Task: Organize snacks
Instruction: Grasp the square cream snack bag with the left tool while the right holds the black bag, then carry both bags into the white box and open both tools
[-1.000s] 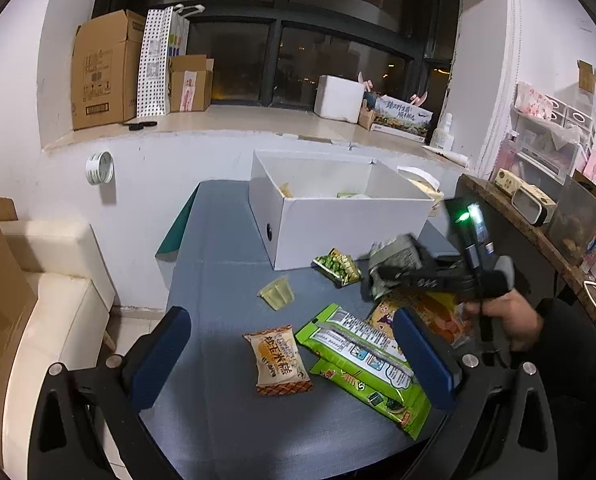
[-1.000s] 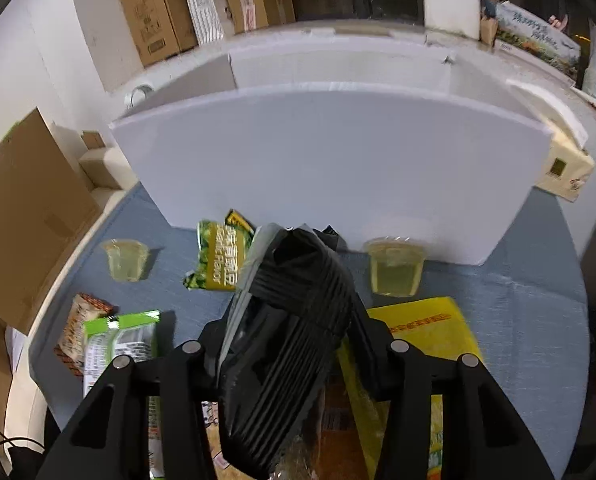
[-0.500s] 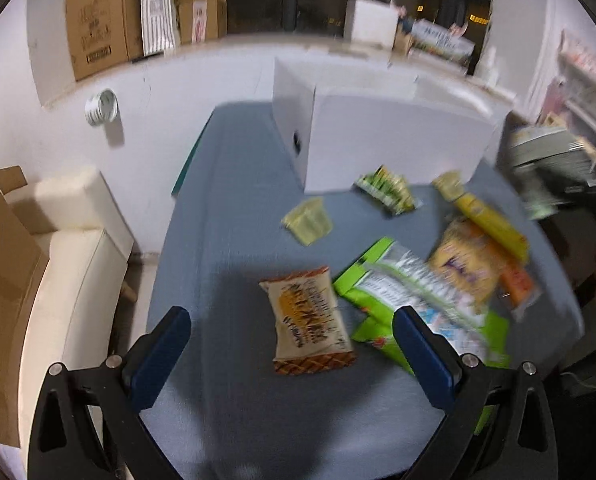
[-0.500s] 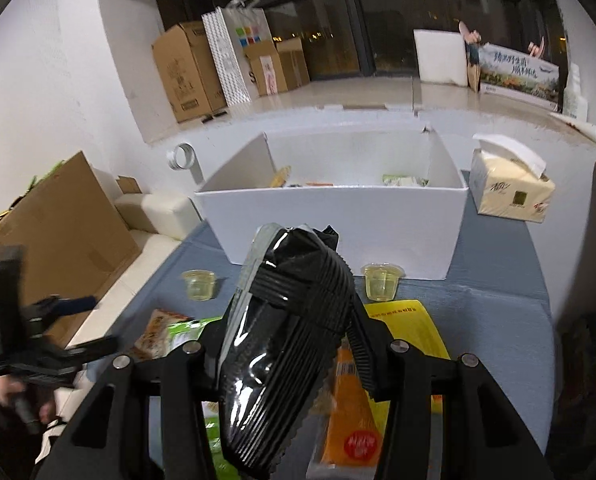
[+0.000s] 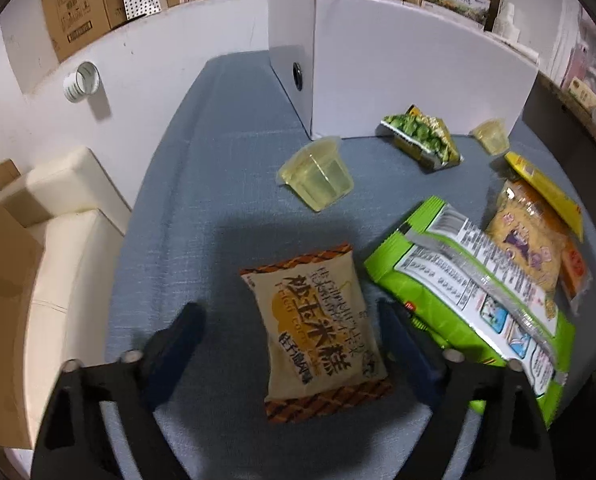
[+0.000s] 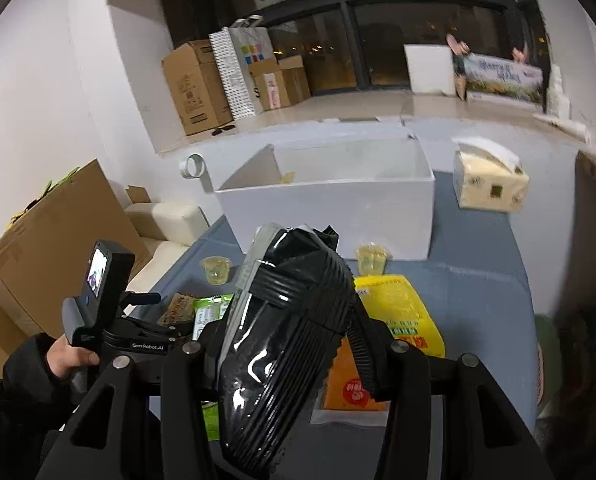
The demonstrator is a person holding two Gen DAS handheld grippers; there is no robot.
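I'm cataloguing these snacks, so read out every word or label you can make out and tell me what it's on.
"GenRobot.AI": on the body of the left gripper.
"炒玉米糕": large characters on the beige corn cake packet; its smaller print is too blurred.
Green packet: nutrition tables, too small.
Yellow bag, orange packet, pea packet, cardboard boxes: print unreadable.

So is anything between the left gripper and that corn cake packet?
Nothing visible. The corn cake packet lies flat between the closing fingers of the left gripper; the green packet sits just beside its right finger.
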